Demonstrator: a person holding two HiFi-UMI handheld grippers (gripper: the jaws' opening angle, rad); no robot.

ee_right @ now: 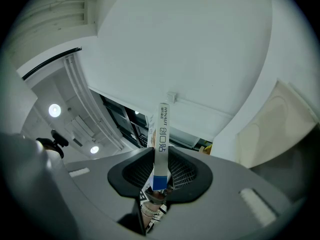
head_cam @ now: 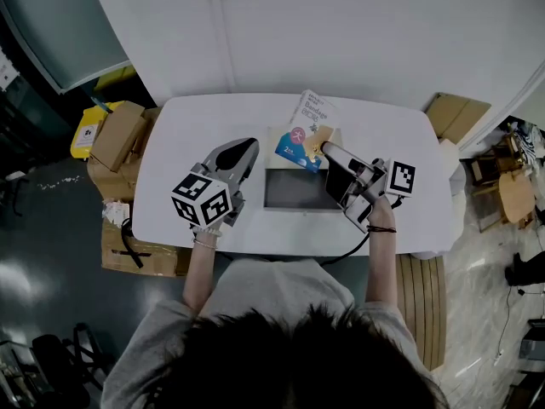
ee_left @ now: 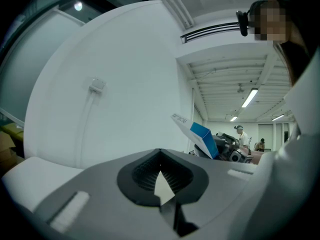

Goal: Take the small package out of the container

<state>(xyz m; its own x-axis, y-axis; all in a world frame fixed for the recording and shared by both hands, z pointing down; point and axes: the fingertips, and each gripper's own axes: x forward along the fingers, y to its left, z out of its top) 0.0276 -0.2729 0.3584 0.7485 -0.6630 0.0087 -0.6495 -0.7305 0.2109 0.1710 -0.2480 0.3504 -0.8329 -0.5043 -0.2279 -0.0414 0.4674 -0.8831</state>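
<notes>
The small package [head_cam: 304, 132], a flat blue and white box, hangs over the far edge of the grey container [head_cam: 289, 191] on the white table [head_cam: 392, 143]. My right gripper [head_cam: 324, 149] is shut on its lower corner. In the right gripper view the small package [ee_right: 162, 139] stands edge-on, pinched between the ribbed pads of my right gripper [ee_right: 160, 159]. My left gripper [head_cam: 243, 153] is held left of the container, shut with nothing in it. From the left gripper view, past my left gripper [ee_left: 160, 154], the small package [ee_left: 202, 136] shows tilted at the right.
Cardboard boxes [head_cam: 116, 140] are stacked off the table's left end, and more cardboard [head_cam: 456, 114] leans at the far right. A slatted wooden bench [head_cam: 422, 301] stands near my right side. A cable [head_cam: 345, 250] trails from the right gripper. People [ee_left: 240, 134] stand far off.
</notes>
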